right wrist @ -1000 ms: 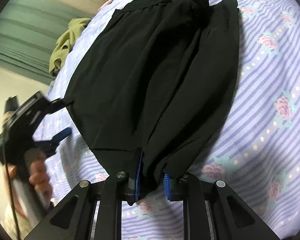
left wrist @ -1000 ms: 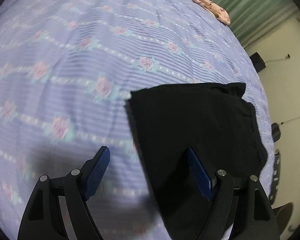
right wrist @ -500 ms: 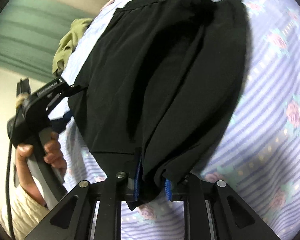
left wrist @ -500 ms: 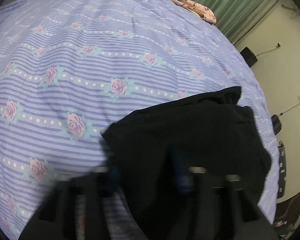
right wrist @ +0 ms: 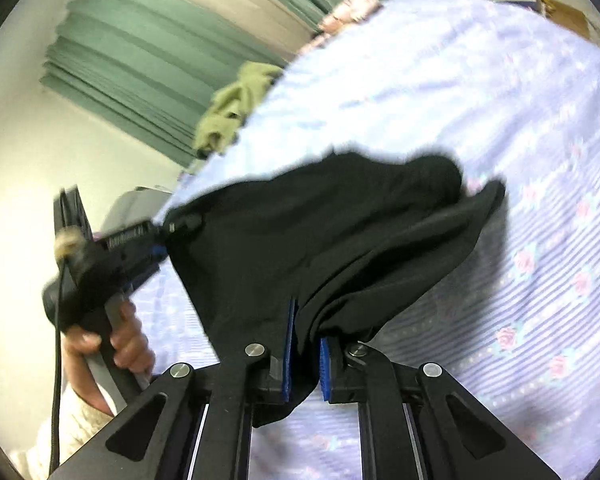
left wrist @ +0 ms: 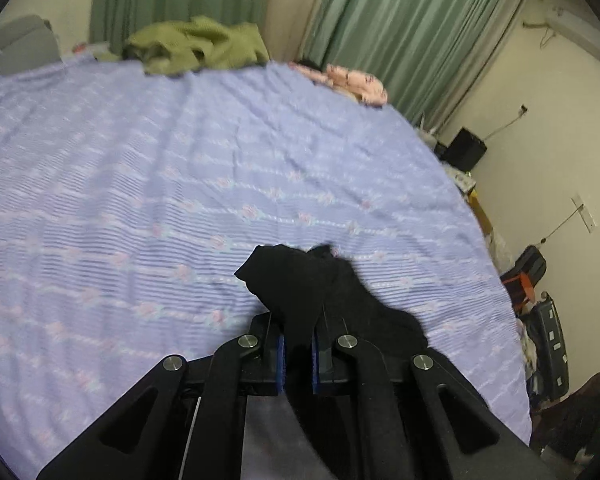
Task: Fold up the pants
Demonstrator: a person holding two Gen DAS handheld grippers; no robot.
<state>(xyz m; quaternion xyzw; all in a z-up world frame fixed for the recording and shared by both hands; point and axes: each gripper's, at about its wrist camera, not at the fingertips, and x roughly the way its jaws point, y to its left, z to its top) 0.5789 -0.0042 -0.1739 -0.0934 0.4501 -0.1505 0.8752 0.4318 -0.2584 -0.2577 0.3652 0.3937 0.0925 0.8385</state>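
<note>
The black pants [right wrist: 320, 232] hang stretched between both grippers, lifted above the purple flowered bed sheet [left wrist: 180, 180]. My left gripper [left wrist: 298, 344] is shut on one corner of the pants [left wrist: 300, 280], with black cloth bunched between its blue pads. My right gripper [right wrist: 306, 344] has its jaws closing, and its pads press on a fold of the other end. In the right wrist view the left gripper [right wrist: 168, 232] pulls its corner out to the left, held by a hand [right wrist: 128, 340]. The far end of the pants droops toward the sheet.
A green garment [left wrist: 196, 46] and a pink patterned garment [left wrist: 352, 80] lie at the bed's far edge below green curtains [left wrist: 400, 20]. A grey pillow [left wrist: 20, 44] sits at the far left. Bags and clutter [left wrist: 540, 320] crowd the floor to the right of the bed.
The left gripper went from open over the pants' edge to shut on it. Both grippers rose, lifting the pants off the sheet, and both views tilted up toward the curtains.
</note>
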